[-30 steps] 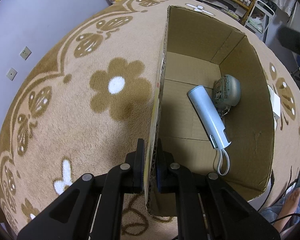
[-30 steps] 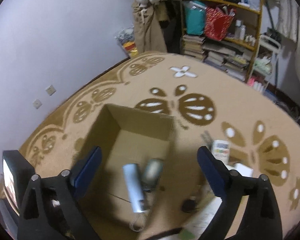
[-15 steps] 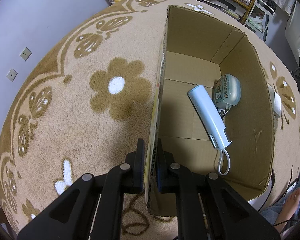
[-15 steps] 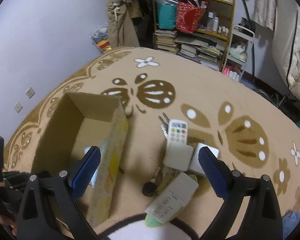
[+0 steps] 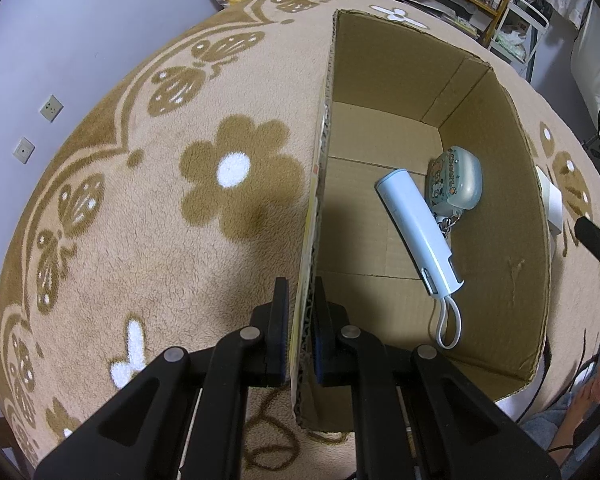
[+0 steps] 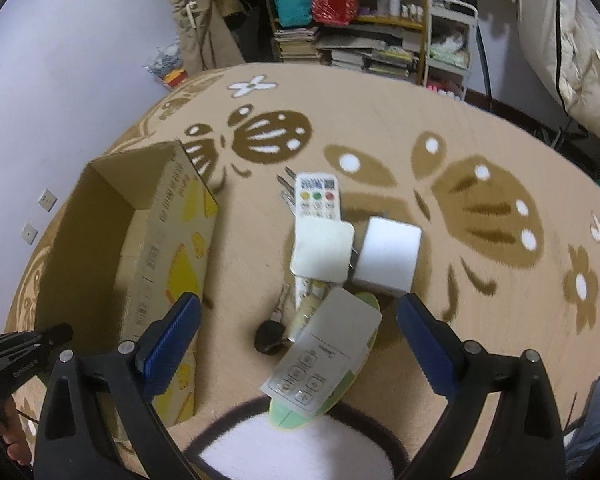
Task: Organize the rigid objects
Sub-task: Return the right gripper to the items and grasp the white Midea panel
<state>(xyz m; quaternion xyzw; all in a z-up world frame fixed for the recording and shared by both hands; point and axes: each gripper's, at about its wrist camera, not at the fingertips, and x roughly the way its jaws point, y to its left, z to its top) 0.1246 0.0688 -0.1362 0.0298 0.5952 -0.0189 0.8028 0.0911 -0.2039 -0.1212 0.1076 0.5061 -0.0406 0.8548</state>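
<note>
I've got the cardboard box point(image 5: 400, 92) sitting open on the patterned rug point(image 5: 140, 208), and two things are already lying on its floor: a pale blue cylinder point(image 5: 418, 232) with a white loop at one end, and just beside it, touching by the look of it, a small rounded case point(image 5: 454, 180) with cartoon print and a bit of chain. My left gripper point(image 5: 302, 320) is clamped on the box's near wall, one pad outside, one pad inside, cardboard pinched tight between them.

On the other camera, my right gripper point(image 6: 298, 312) is spread wide with nothing between its blue pads, poised above the cluster on the rug just to the right of the box point(image 6: 172, 240). In that cluster: a white remote point(image 6: 316, 196) with coloured buttons, a flat cream square point(image 6: 322, 250) lying over its lower end, and a white cube point(image 6: 388, 256) just right of that. Nearer me, a white card-like remote point(image 6: 324, 352) lies tilted over a pale green piece point(image 6: 340, 396), with a small black round thing point(image 6: 269, 336) just to its left. The picture is a little blurred. Shelves point(image 6: 360, 20) crammed with books stand at the far wall.
</note>
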